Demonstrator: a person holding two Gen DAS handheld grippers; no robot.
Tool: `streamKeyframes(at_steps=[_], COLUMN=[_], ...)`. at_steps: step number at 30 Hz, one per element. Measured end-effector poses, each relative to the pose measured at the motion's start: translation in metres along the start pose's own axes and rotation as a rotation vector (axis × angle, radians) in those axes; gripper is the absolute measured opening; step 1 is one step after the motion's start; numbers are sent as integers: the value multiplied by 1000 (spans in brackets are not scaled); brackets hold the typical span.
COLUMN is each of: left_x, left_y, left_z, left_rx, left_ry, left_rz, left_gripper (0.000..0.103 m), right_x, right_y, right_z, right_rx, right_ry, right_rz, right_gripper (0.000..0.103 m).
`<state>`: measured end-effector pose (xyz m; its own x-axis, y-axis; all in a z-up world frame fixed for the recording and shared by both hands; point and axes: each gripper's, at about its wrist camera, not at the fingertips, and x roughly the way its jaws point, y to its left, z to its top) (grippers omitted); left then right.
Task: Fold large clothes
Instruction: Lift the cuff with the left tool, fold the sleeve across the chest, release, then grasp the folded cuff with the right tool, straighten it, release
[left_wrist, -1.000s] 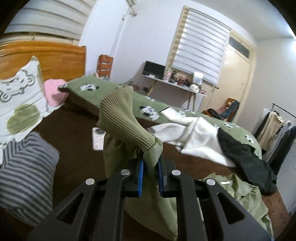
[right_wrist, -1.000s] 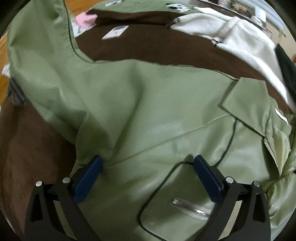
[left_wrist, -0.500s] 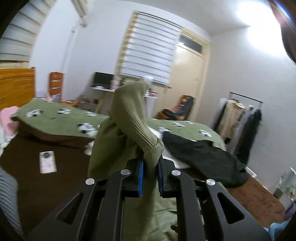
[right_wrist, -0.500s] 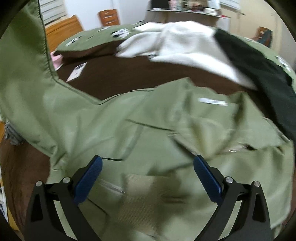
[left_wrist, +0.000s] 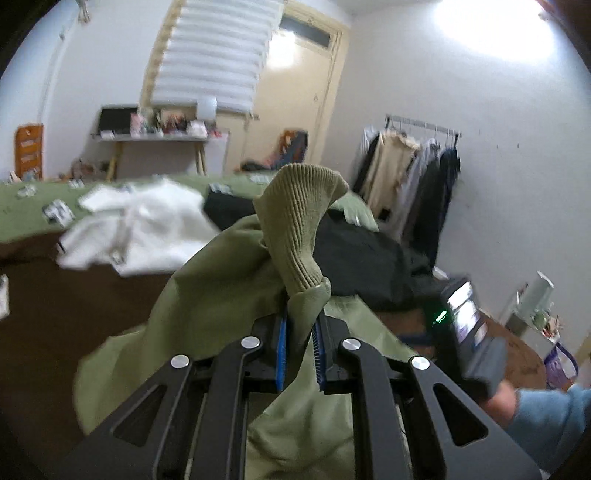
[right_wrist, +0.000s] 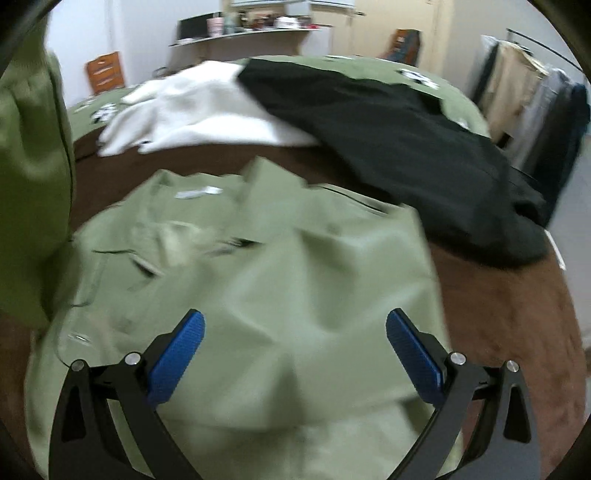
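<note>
An olive green jacket (right_wrist: 280, 280) lies crumpled on the brown bedspread (right_wrist: 517, 317). My left gripper (left_wrist: 300, 325) is shut on the sleeve end, just below its ribbed knit cuff (left_wrist: 299, 229), which sticks up above the blue pads. That raised sleeve (right_wrist: 29, 166) hangs at the left edge of the right wrist view. My right gripper (right_wrist: 295, 354) hovers over the jacket body, wide open with nothing between its blue pads (right_wrist: 177, 354). In the left wrist view it appears as a dark device (left_wrist: 465, 332) at the right, held by a hand in a blue sleeve (left_wrist: 546, 410).
A white garment (right_wrist: 199, 110) and a black garment (right_wrist: 406, 140) lie further back on the bed, over a green patterned quilt (right_wrist: 362, 66). A clothes rack (left_wrist: 413, 173) stands by the right wall. A cluttered desk (left_wrist: 159, 133) and a door (left_wrist: 295, 107) are beyond the bed.
Both grippers have swept to the right across the bed. The left one carried the sleeve cuff along; the headboard and pillows left its view. The right one stayed open over the jacket.
</note>
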<state>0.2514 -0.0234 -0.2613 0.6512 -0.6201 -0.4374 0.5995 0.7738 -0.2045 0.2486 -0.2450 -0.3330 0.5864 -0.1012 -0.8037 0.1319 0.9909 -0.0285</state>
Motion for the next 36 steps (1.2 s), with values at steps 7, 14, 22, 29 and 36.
streamKeyframes(at_steps=[7,14,22,29,36], left_x=[78,99,56,33,49], left_y=[-18,-24,-19,7,71], left_z=[-72,-99,-63,-49,-70], left_rx=[24,22,-4,4,-15], left_ry=[227,321,253,305,447], left_rz=[-19,-8,-64,2,189], left_gripper=[15,16,93,96,96], right_x=[2,4,-13,-30,-13], right_y=[-43,-52,-47,-30,7], right_z=[-26,-41,-36,-27,-18], right_rx=[53,81,73,33,-31], right_ry=[56,70,64,39,78], right_rz=[-54,-51,-11,42,187], right_gripper=[97,97,97,97,48])
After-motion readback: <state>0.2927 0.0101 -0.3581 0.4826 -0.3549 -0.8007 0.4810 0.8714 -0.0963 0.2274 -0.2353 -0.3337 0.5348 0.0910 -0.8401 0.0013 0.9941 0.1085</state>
